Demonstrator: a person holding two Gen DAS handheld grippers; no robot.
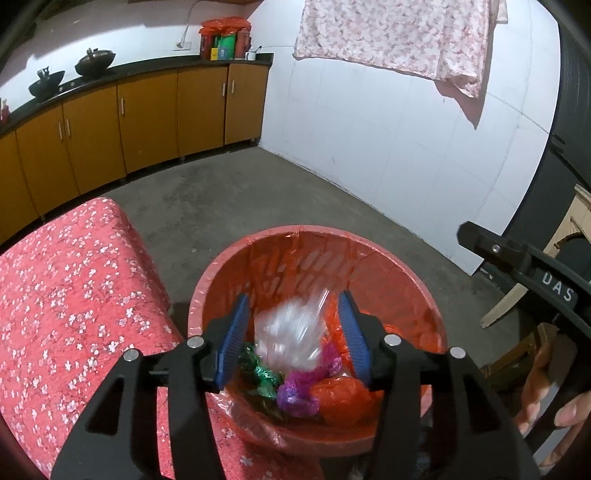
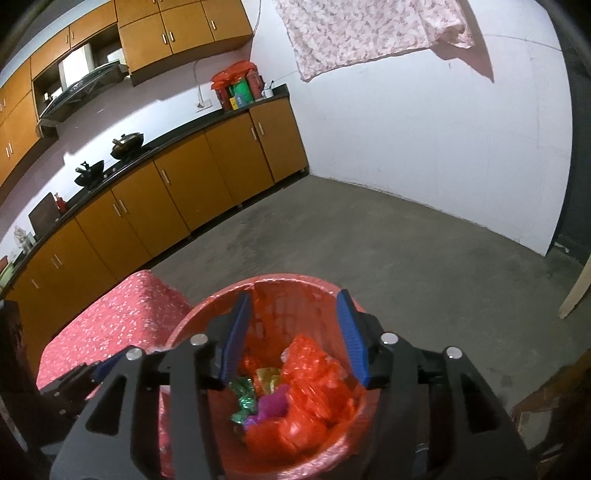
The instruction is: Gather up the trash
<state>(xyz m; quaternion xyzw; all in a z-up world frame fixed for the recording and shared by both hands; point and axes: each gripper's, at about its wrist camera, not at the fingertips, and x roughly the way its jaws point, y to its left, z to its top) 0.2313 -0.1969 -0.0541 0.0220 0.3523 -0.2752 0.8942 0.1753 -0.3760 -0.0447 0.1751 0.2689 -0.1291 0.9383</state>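
A red bin lined with a red plastic bag (image 1: 399, 273) stands on the floor beside the table; it also shows in the right wrist view (image 2: 295, 282). My left gripper (image 1: 293, 336) is open above it. A blurred clear plastic wrapper (image 1: 291, 332) is in the air between the blue pads, apart from both. Green (image 1: 266, 376), purple (image 1: 295, 391) and red wrappers lie in the bin. My right gripper (image 2: 295, 332) is open and empty above the bin; its body shows in the left wrist view (image 1: 524, 266).
A table with a red flowered cloth (image 1: 66, 295) stands left of the bin. Orange cabinets (image 1: 147, 110) with woks on the counter line the far wall. A flowered cloth (image 1: 399, 33) hangs on the white wall. Bare concrete floor (image 2: 369, 240) lies beyond.
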